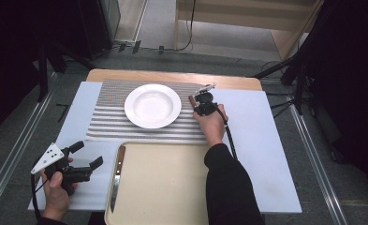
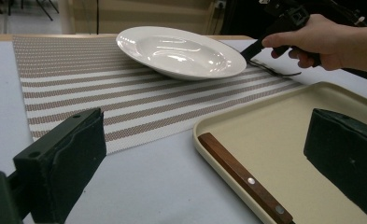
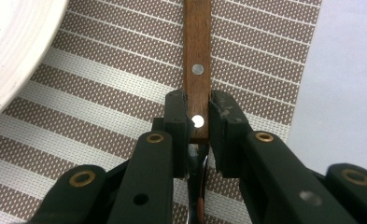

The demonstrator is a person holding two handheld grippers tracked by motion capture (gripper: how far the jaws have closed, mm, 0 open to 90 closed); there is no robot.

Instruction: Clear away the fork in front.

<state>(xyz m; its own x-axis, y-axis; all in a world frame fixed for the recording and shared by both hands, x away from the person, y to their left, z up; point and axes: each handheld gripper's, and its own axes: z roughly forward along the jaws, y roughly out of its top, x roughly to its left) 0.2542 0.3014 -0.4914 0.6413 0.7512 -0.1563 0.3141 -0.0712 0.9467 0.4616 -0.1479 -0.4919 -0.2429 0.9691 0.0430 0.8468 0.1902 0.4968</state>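
The right gripper (image 3: 199,122) pinches a wooden-handled utensil (image 3: 197,56) over the striped placemat's (image 1: 107,123) right edge, just beside the white plate (image 1: 152,106); bare tabletop (image 1: 259,140) lies open to its right. Near the front left corner, the left gripper (image 1: 85,154) hovers spread and empty, beside the tray (image 1: 163,187) holding a knife (image 1: 117,176).

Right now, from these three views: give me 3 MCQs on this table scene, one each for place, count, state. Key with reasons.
1. Where does the knife lie?
A. on the plate
B. on the tray's left edge
C. on the floor

2. How many plates stand on the striped mat?
A. one
B. two
C. three

3. How are the right gripper's jaws?
A. wide open
B. shut on a wooden handle
C. shut on nothing

B: it lies along the tray rim.
A: one white plate.
B: the right gripper clamps the wooden handle.
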